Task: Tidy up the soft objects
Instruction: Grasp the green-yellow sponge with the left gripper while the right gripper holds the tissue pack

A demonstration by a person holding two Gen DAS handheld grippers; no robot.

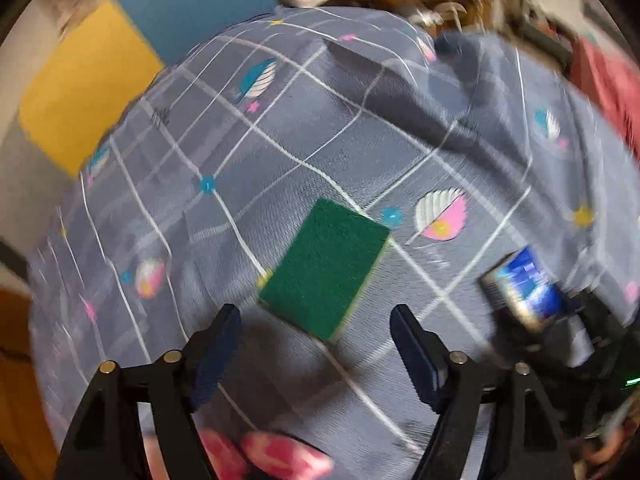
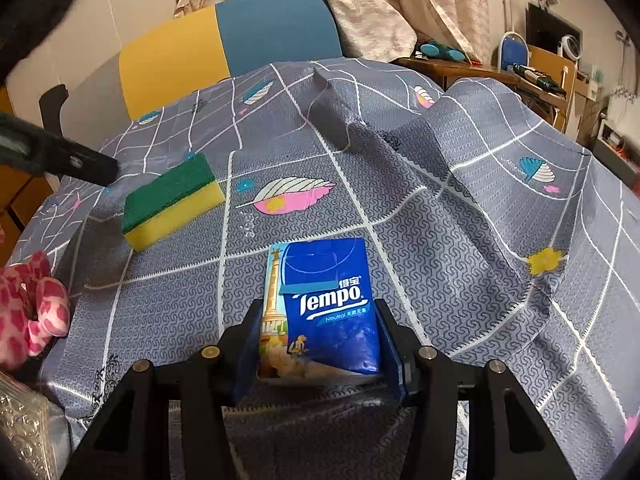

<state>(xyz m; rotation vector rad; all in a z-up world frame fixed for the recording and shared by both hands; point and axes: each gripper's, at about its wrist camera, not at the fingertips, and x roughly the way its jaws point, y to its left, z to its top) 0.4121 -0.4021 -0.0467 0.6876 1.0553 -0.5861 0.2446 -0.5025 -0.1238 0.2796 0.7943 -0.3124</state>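
A green-topped yellow sponge [image 1: 326,274] lies on the grey patterned cloth [image 1: 280,132], just ahead of my left gripper [image 1: 316,320], which is open and empty above it. The sponge also shows in the right wrist view [image 2: 172,200], with the left gripper's finger [image 2: 60,156] close to its left. My right gripper [image 2: 316,320] is shut on a blue Tempo tissue pack [image 2: 320,308], held low over the cloth. In the left wrist view the pack [image 1: 522,286] and right gripper sit at the right.
A pink spotted soft toy [image 2: 28,312] lies at the cloth's left edge, also at the bottom of the left wrist view [image 1: 260,456]. A silvery packet [image 2: 24,432] sits below it. A yellow-and-blue chair back [image 2: 224,44] stands behind. A cloth ridge [image 2: 332,116] rises at centre.
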